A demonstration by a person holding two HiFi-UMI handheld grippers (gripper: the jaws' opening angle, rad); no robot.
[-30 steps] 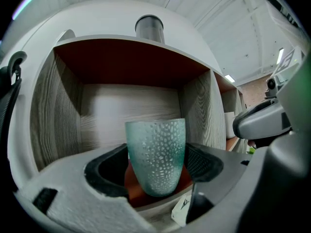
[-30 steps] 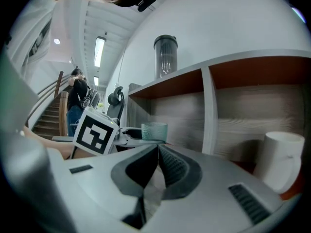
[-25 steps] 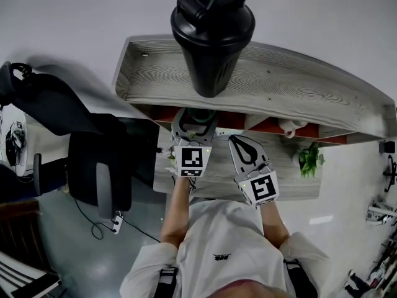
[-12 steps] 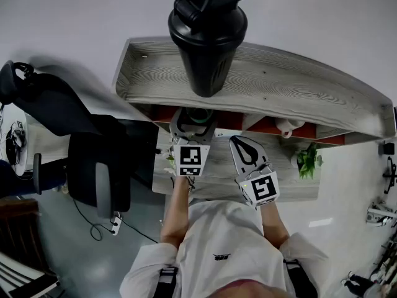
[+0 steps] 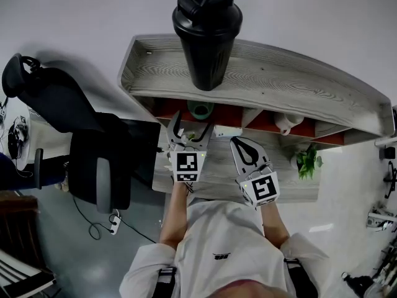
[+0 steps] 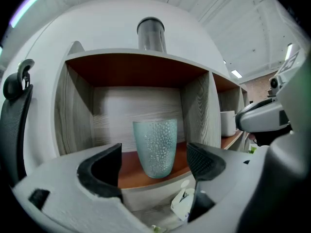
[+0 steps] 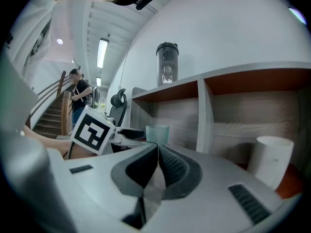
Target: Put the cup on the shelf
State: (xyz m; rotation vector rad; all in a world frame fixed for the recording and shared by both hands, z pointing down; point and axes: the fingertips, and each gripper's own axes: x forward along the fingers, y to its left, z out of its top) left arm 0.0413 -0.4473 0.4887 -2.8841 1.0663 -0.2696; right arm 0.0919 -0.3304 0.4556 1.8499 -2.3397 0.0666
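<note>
Cup stood upright on the brown floor of the shelf, in the bay at centre of the left gripper view, nothing touching it. Left gripper had its jaws spread wide, pads either side and short of the cup, clear of it. Right gripper, lower centre of its own view, was pinched together on nothing. I judged placing done, retreat in hand. To do it well I'd pull the left gripper straight back, jaws wide, no sideways drift: a clipped cup could tip off the front lip. Black shaker on top and white cup in the bay to the right: leave alone.
</note>
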